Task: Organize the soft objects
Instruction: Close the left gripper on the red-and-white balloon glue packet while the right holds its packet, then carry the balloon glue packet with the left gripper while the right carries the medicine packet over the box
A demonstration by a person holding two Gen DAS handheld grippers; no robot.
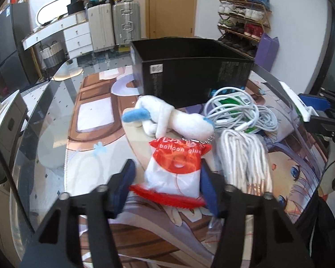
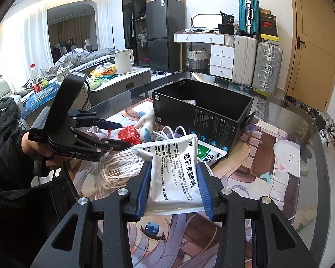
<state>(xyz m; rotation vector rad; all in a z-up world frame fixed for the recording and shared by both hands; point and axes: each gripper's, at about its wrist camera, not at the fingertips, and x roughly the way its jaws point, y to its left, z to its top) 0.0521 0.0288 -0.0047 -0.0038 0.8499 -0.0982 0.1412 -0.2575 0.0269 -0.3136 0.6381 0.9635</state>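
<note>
In the left wrist view, our left gripper [image 1: 166, 178] stands spread wide around the red-and-white plastic balloon-glue packet [image 1: 177, 169]; the right blue pad touches the packet's edge, the left pad is apart from it, so nothing is clamped. Just beyond the jaws lies one white plush toy with blue ears [image 1: 167, 117], and to the right of the jaws one bundle of white cords with copper tips [image 1: 245, 156]. Farther ahead on the right sits one coil of white cable [image 1: 239, 111] over a green-and-white sachet [image 1: 234, 99], and behind everything one open black cardboard box [image 1: 189, 78] blocks the way forward. All rests on the printed cartoon mat [image 1: 91, 116]. In the right wrist view, our right gripper [image 2: 174, 185] is closed on one white foil medicine sachet with black print [image 2: 174, 174], lifted between both blue pads. A second sachet, green and white [image 2: 208, 154], lies just past the jaws, the black box [image 2: 203, 114] beyond it. Left of the jaws we see the left gripper [image 2: 120, 135], open over the red packet [image 2: 128, 135], with the cord bundle [image 2: 120, 167] beneath it.
</note>
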